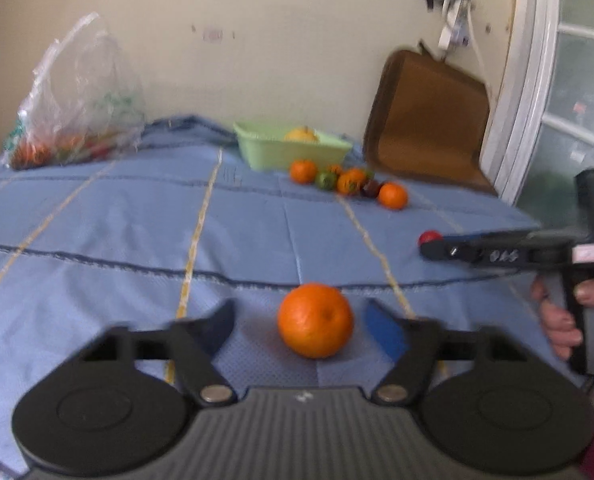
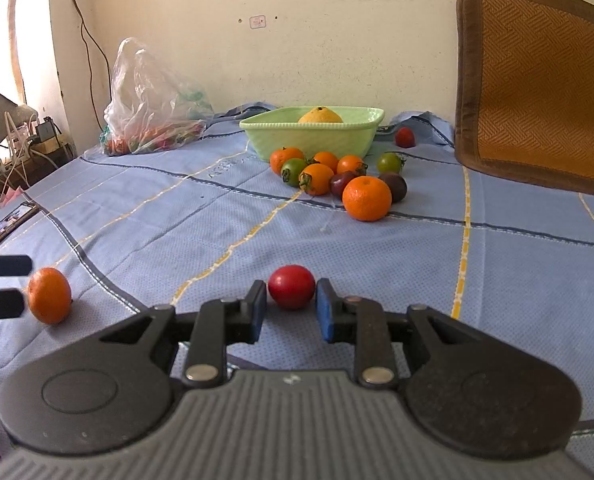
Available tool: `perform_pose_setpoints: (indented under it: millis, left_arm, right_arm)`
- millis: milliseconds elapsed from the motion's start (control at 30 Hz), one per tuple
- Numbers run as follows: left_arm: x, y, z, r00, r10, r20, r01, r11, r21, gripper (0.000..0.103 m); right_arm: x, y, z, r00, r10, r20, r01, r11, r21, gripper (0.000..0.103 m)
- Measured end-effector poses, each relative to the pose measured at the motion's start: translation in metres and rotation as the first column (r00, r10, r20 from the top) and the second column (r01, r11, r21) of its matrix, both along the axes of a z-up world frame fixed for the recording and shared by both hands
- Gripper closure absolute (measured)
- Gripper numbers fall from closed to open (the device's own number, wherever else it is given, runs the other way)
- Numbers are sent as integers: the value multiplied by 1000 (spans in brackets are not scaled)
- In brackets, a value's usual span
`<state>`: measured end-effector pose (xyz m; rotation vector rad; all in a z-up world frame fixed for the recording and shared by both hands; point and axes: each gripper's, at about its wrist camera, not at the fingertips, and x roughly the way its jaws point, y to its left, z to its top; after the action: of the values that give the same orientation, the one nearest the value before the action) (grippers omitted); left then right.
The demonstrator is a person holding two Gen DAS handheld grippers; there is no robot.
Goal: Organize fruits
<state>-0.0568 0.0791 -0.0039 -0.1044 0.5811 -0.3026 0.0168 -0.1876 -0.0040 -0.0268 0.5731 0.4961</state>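
Blue checked cloth (image 2: 145,216) covered whole work surface. Left gripper (image 1: 301,322) spread wide, nothing held; orange (image 1: 315,320) sat on cloth btwn its blue pads (image 1: 383,330), clear gap each side, no contact. Same orange (image 2: 49,295) seen from right wrist view just beyond left tool's two dark finger ends, far left of right tool. Right gripper (image 2: 291,311) part open, about fruit width; red tomato (image 2: 291,287) lay at its tips, btwn pads (image 2: 325,314). Couldn't tell if pads touched it; tomato rested on cloth, not lifted. From left view, right tool reached in from right side w/ tomato (image 1: 430,237) at its tip, hand (image 1: 565,320) on grip.

Ahead of both tools, well apart: green bowl (image 2: 317,140) near wall, w/ yellow fruit (image 2: 320,115) inside. Just in front of bowl, cluster (image 2: 337,178) of small fruit on cloth: orange persimmon-like ones, two green, two dark purple, plus bigger orange (image 2: 367,198) nearest right tool. Lone red fruit (image 2: 404,137) right of bowl, apart from cluster. Far left ahead, clear plastic bag (image 2: 153,100) w/ red-orange and green contents, too blurred to ID. Right ahead, woven brown mat (image 2: 537,80) leaned vs wall. Phone-like item (image 2: 9,224) flat at cloth's left edge.
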Motion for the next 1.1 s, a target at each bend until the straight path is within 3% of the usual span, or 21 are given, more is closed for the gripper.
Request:
perform_pose_setpoints:
  millis: [33,67,167,433,567,733,867,1100]
  left_arm:
    - [1,0,-1,1000,-25,-11,24,999,-28,61]
    - [3,-1,-1,999,-34,-12,34,999,-41,62]
    - [5,-6,1,999,-43,4,43,999,5,62]
    - [49,11,37,999,-15,43,19,995,-97,62]
    - [84,8,57,997,-20,76,26,997,-69,62]
    - [145,4,83,994,-21,106,26,999,-41,62]
    - [211,2,92,996,4,89,1,999,-49,62]
    - [311,-5,65,997,58,-49,-58,998,1,62]
  right_arm:
    - [0,0,0,1000,0,0,0,1000,1,73]
    - [0,0,0,1000,0,0,0,1000,3,73]
    - [0,-1,0,1000,0,-1,0,1000,7,74]
    - [1,0,8,999,0,53,-1,1000,4,75]
    - [10,3,22,995,24,95,-22,999,-28,75]
    - [52,4,47,992,34,120,-30,999,-32,75]
    - [114,7,75,992,19,123,-19,1000,-4,75]
    - [192,36,61,996,18,90,-8,993,-119,75]
